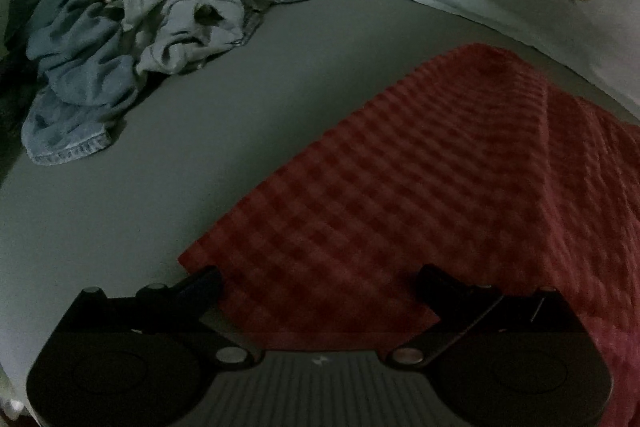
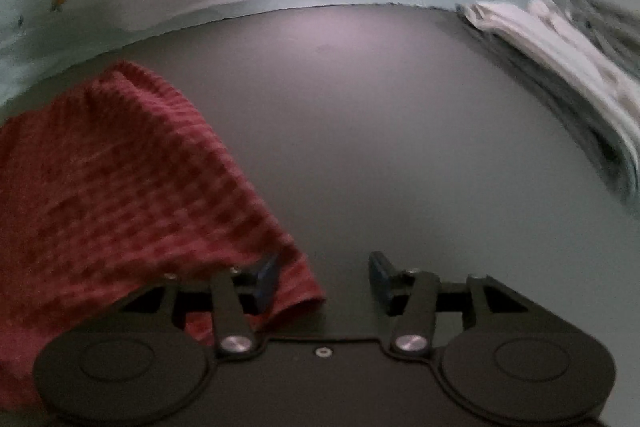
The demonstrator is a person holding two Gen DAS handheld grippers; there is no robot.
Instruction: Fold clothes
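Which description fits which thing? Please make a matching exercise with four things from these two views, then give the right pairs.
Things:
1. checked cloth
2. pile of denim clothes
3. folded stack
4. left gripper

Descriptions:
A. white and grey, at the far right of the grey surface
B. jaws wide open over a red edge
C. red, lying between the two grippers
D. blue and crumpled, at the far left

Right pairs: 1-C, 2-D, 3-A, 4-B
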